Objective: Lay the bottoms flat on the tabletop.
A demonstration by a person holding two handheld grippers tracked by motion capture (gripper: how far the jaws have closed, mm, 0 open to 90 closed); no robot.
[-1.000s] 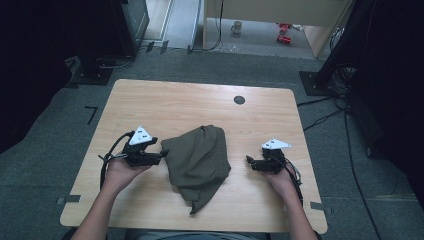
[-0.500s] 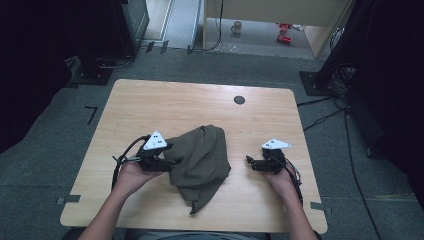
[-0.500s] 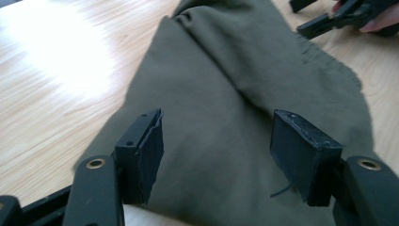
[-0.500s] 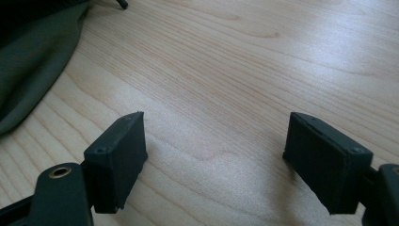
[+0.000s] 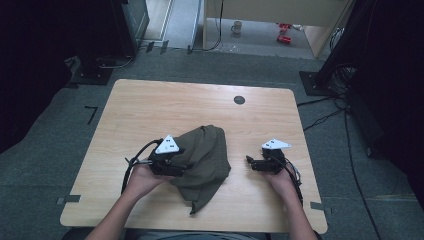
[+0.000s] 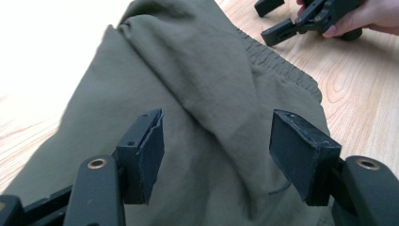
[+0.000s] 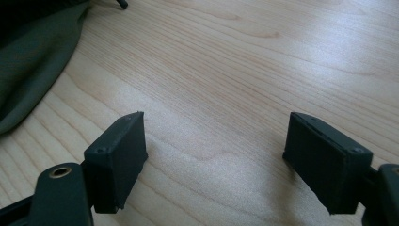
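Observation:
An olive-green crumpled garment [image 5: 206, 156] with an elastic waistband lies in the middle of the wooden table [image 5: 150, 110]. My left gripper [image 5: 181, 161] hangs over the garment's left part, open; in the left gripper view [image 6: 216, 155] its jaws stand wide apart just above the cloth [image 6: 188, 84] with a fold between them. My right gripper [image 5: 250, 162] rests to the right of the garment, a short gap from it. It is open over bare wood in the right gripper view [image 7: 214, 160], where the cloth's edge [image 7: 33, 61] lies at the far left.
A round dark grommet [image 5: 239, 100] sits in the table's far middle. Cables [image 5: 131, 167] trail from both grippers toward the near edge. Grey carpet, dark stands and floor cables surround the table. Bare wood lies at the far half and the left side.
My left gripper has moved right, from the garment's left edge onto the cloth. The right gripper has stayed in place.

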